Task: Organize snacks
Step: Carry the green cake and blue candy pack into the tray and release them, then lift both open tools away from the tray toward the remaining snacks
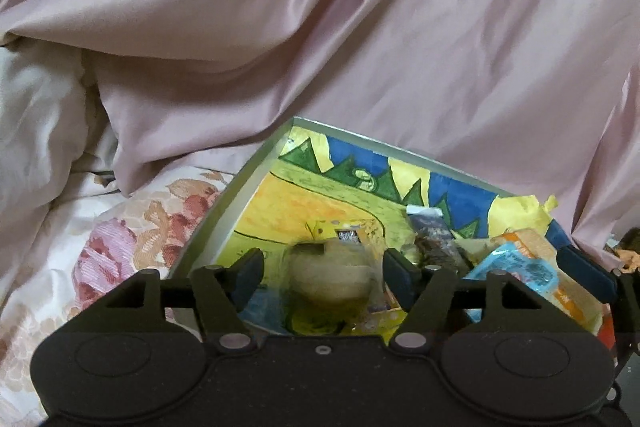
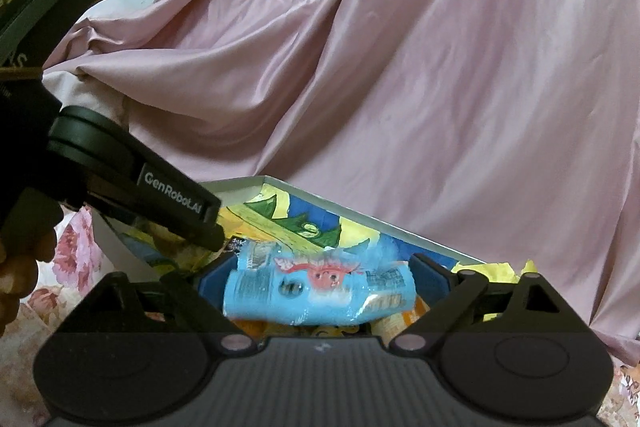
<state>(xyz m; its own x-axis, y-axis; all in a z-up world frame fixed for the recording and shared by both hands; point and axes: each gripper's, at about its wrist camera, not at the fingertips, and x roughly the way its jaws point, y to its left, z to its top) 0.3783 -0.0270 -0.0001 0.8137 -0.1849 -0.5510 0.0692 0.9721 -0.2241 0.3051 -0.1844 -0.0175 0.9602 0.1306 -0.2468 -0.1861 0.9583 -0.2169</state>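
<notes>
A box [image 1: 224, 211] with a grey rim and a yellow, green and blue painted lining lies on the bed and holds several snack packets. My left gripper [image 1: 324, 273] is shut on a round beige snack pack [image 1: 330, 277] just over the box's left part. My right gripper [image 2: 322, 285] is shut on a light blue snack packet [image 2: 316, 285] with a red figure, held over the box [image 2: 360, 217]. The right gripper and its blue packet [image 1: 516, 273] also show at the right of the left wrist view. The left gripper's black body [image 2: 120, 163] fills the left of the right wrist view.
A pink satin quilt [image 1: 360, 27] is heaped behind the box and fills the upper part of both views. A floral bedsheet [image 1: 120, 247] lies left of the box. An orange packet [image 1: 528, 241] and a dark packet [image 1: 432, 231] lie in the box's right part.
</notes>
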